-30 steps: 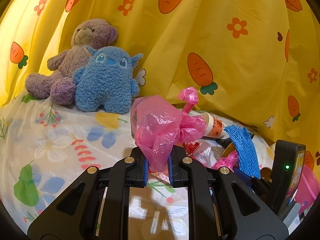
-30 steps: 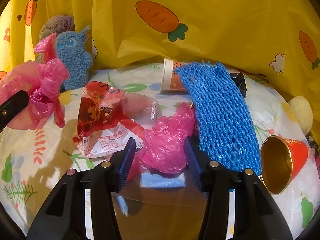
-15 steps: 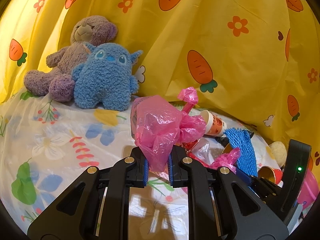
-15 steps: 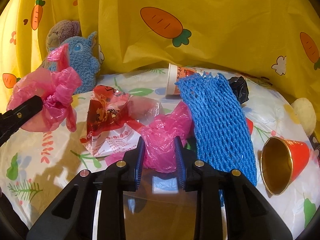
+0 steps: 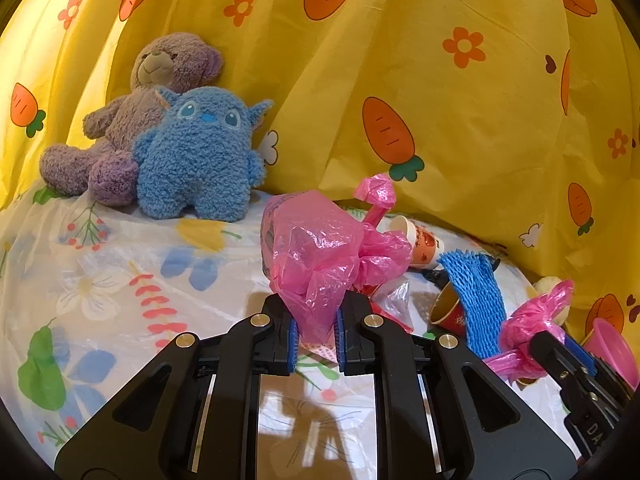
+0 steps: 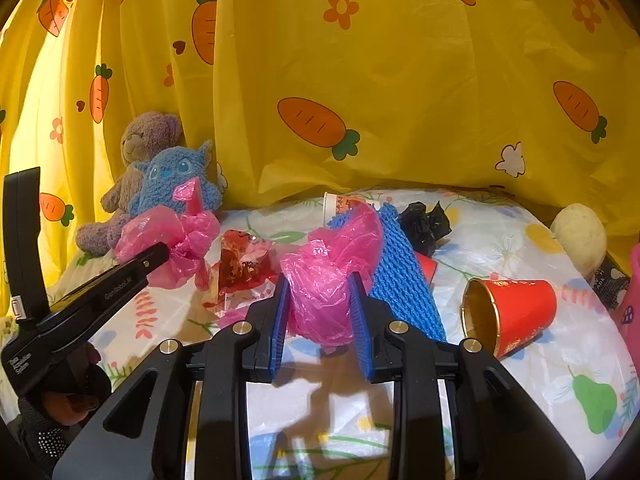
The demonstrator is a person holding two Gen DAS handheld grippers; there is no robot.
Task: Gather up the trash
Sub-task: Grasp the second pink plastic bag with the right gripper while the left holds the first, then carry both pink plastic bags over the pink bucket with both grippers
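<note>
Crumpled pink wad pinched between the right gripper pads, bulging out above the blue fingers, lifted clear of the flowery sheet with a shadow underneath. Squeezed from both sides, so jaws narrow and clamped on plastic. Pretty much dead centre between the tips.

Over on the other side, bigger pink bag clamped in the left gripper, jaws nearly closed on its lower end, the rest puffing up above the tips with a twisted handle sticking up.

Still lying on the sheet: blue foam net right behind the wad, partly hidden by it, red-and-clear wrapper off to the left between the two grippers, black scrunched bag further back, paper cup on its side by the curtain, red cup with gold inside tipped over on the right. Pale round lump near the far right edge, hard to say what.

Purple teddy and blue plush propped against the yellow carrot curtain, well apart from the mess.
</note>
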